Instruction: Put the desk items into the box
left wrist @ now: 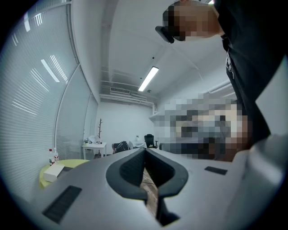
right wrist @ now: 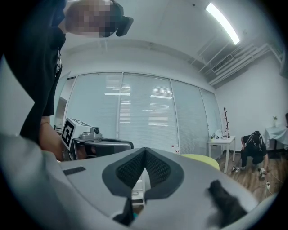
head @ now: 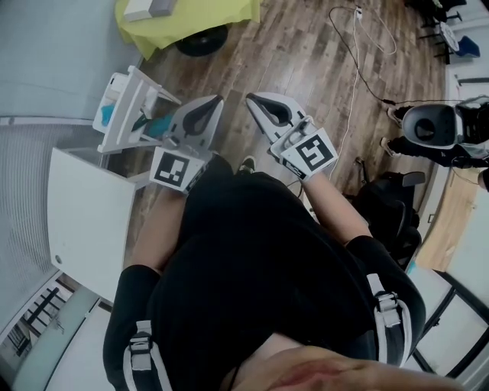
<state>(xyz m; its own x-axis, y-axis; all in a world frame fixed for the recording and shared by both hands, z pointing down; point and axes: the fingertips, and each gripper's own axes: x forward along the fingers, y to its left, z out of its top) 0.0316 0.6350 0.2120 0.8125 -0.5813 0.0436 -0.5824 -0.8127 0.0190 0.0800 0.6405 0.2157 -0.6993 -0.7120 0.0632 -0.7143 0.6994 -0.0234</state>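
A wooden plank floor (head: 306, 69) is stretching across the room. A round table under a yellow-green cloth (head: 218, 11) is standing at its far edge, and a white worktop (head: 88, 221) is jutting in at the left. Slatted blinds (right wrist: 144, 117) are covering the tall windows. A strip light (left wrist: 148, 78) is glowing on the white ceiling. A small white table (left wrist: 93, 146) and a black chair (left wrist: 149, 140) are standing by the far wall.

Nothing fancy here: the left gripper (head: 217, 101) and right gripper (head: 250, 99) are both moulded in light grey plastic, with dark, finely textured pads (left wrist: 128, 173) set inside. A white cube (head: 176, 169) printed with black square markers is fitted on each. A black short-sleeved top (head: 252, 260) is worn, and grey webbing straps (head: 140, 347) with buckles are seen at both shoulders.
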